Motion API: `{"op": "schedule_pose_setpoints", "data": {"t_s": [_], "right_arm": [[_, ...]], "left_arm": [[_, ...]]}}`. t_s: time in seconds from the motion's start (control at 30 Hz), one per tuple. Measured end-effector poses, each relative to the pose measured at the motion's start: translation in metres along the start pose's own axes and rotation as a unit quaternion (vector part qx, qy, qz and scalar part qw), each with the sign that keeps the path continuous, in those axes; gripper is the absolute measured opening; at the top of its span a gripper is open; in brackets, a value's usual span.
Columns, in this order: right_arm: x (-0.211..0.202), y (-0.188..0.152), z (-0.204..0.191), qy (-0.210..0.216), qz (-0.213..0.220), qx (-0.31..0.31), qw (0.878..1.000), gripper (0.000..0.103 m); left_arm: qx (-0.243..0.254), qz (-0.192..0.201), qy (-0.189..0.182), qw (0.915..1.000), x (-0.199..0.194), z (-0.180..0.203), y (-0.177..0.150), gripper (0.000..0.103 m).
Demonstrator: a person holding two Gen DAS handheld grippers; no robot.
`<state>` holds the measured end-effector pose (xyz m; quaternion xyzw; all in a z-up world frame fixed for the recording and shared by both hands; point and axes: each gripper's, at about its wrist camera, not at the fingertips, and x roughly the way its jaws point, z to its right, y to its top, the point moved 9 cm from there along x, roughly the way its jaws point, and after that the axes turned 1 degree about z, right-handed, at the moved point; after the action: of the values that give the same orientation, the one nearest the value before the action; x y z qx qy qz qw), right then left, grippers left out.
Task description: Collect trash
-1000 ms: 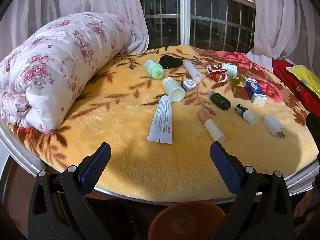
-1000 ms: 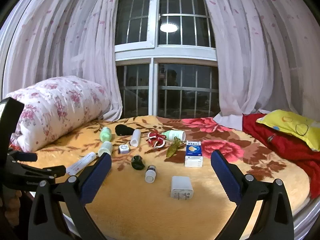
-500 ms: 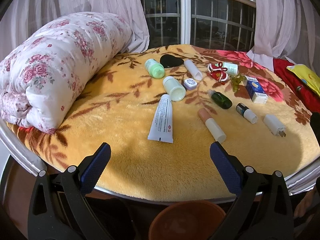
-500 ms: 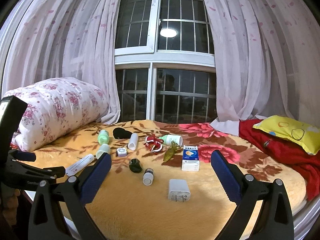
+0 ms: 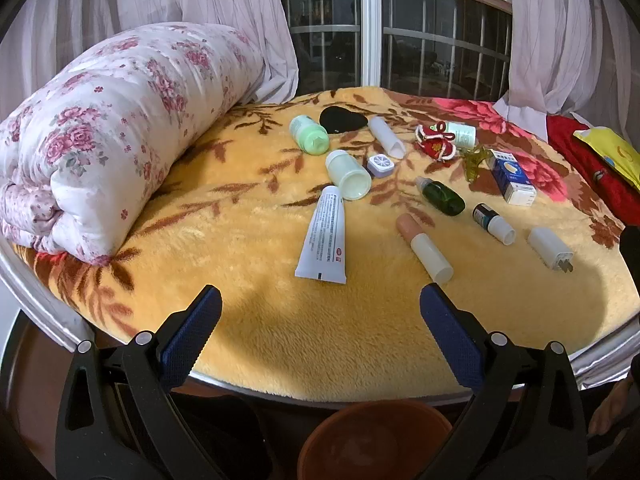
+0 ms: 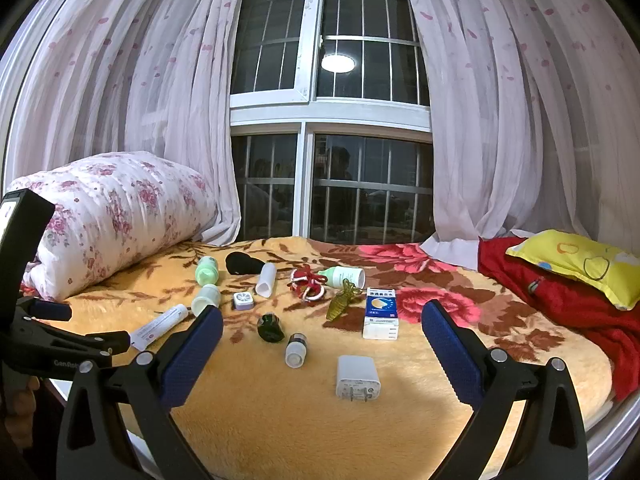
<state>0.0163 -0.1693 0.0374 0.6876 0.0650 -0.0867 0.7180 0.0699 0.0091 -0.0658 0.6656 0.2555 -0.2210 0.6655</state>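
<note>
Small items lie scattered on a yellow floral blanket: a white tube, a pale green jar, a green bottle, a peach and white stick, a dark green bottle, a white charger and a blue and white box. My left gripper is open above the blanket's near edge, short of the tube. My right gripper is open and empty over the charger side. A brown bin sits below the left gripper.
A rolled floral quilt fills the left of the bed. A red cloth with a yellow pillow lies at the right. Curtains and a dark window stand behind. The left gripper's body shows at the right wrist view's left edge.
The right wrist view has tilted upward a little, so the bed items sit lower in its frame. The left gripper has barely moved. Both stay open.
</note>
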Motion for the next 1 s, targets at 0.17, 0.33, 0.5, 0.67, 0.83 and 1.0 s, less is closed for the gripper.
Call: {"op": "schedule_pose_setpoints", "data": {"t_s": [0.17, 0.33, 0.5, 0.67, 0.83, 1.0], "right_arm": [[-0.001, 0.0, 0.002, -0.005, 0.004, -0.002, 1.0, 0.098], [-0.004, 0.0, 0.01, -0.016, 0.018, -0.007, 1.0, 0.098], [-0.002, -0.004, 0.015, -0.011, 0.015, 0.003, 1.0, 0.098], [-0.003, -0.005, 0.022, -0.019, 0.017, 0.004, 1.0, 0.098], [-0.003, -0.007, 0.033, -0.027, 0.017, 0.011, 0.999, 0.098], [0.0, -0.009, 0.037, -0.029, 0.013, 0.014, 0.999, 0.098]], "left_arm": [[-0.001, 0.002, 0.002, 1.0, 0.001, -0.004, 0.001, 0.097], [-0.033, 0.001, 0.025, 0.9992, 0.01, -0.035, 0.006, 0.097], [-0.029, 0.01, 0.037, 0.9989, 0.011, -0.04, 0.019, 0.097], [0.006, -0.002, 0.022, 0.9997, 0.03, -0.018, 0.026, 0.097], [0.03, -0.017, 0.022, 0.9992, 0.061, -0.001, 0.027, 0.097], [0.033, -0.041, 0.026, 0.9983, 0.097, 0.003, 0.026, 0.094]]}}
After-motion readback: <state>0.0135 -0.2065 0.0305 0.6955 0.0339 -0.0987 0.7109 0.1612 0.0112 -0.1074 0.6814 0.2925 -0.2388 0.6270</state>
